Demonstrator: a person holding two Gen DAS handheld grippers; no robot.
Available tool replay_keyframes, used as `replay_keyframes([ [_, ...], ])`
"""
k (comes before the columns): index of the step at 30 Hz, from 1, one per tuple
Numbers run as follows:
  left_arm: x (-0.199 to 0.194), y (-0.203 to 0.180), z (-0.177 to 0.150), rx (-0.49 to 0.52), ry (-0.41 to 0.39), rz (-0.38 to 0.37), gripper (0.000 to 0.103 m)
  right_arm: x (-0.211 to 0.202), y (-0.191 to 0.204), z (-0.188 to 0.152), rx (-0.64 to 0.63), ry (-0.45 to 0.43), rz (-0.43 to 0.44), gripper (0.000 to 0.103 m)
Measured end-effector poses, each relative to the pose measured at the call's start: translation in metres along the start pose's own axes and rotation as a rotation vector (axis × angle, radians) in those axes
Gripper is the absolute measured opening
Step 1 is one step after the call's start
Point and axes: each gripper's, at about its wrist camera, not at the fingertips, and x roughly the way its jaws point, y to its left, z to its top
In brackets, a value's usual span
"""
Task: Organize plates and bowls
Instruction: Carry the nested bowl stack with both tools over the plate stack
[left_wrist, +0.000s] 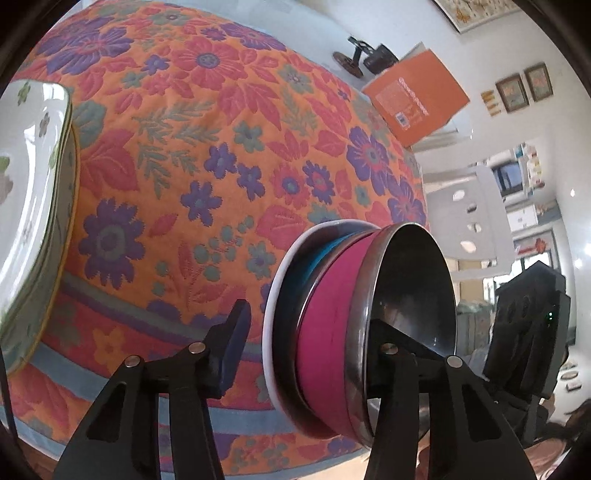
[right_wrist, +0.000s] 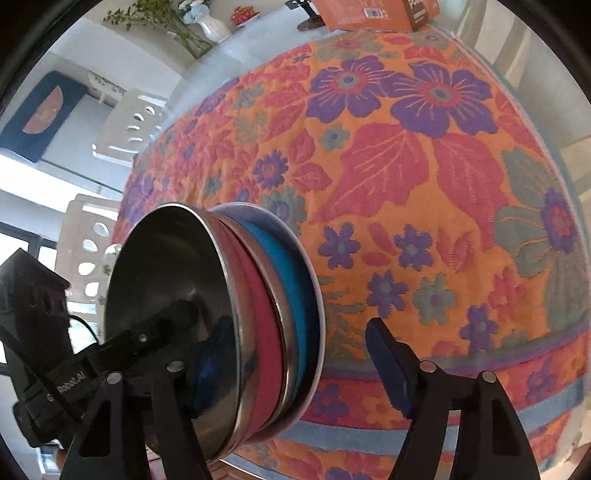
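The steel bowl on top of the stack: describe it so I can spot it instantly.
On the floral tablecloth, near its front edge, a stack sits on a white plate. The steel bowl tops it, above the pink bowl and blue bowl: the only bare, shiny metal one.

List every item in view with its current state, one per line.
Bowl stack: nested, on the floral tablecloth.
Steel bowl: topmost, empty.
Floral plates: stacked.
Left gripper: open, straddling the stack's wall.
Right gripper: open, straddling the opposite wall.
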Motion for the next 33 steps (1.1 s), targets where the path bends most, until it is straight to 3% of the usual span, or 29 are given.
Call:
replay_keyframes([
  [3, 0.004, -0.003, -0.001, 0.003, -0.011, -0.007, 0.041, 0.003, -0.005, 0.002, 0.025, -0.016, 0.041, 0.066],
  [7, 0.006, -0.008, -0.001, 0.017, -0.031, 0.018, 0.042, 0.004, -0.005, 0.004, 0.029, -0.010, 0.104, 0.053],
  [14, 0.001, -0.013, -0.005, -0.005, -0.071, 0.059, 0.039, -0.002, 0.012, 0.004, -0.078, -0.025, 0.026, 0.051],
  [21, -0.018, -0.019, -0.007, -0.043, -0.150, 0.090, 0.039, -0.006, 0.022, 0.008, -0.086, -0.007, 0.036, 0.050],
  [26, -0.068, -0.028, 0.004, -0.047, -0.251, 0.099, 0.039, -0.025, 0.049, 0.015, -0.104, -0.029, 0.057, 0.050],
  [33, -0.181, -0.037, 0.029, -0.025, -0.441, 0.154, 0.039, -0.068, 0.135, 0.032, -0.153, -0.093, 0.167, 0.050],
])
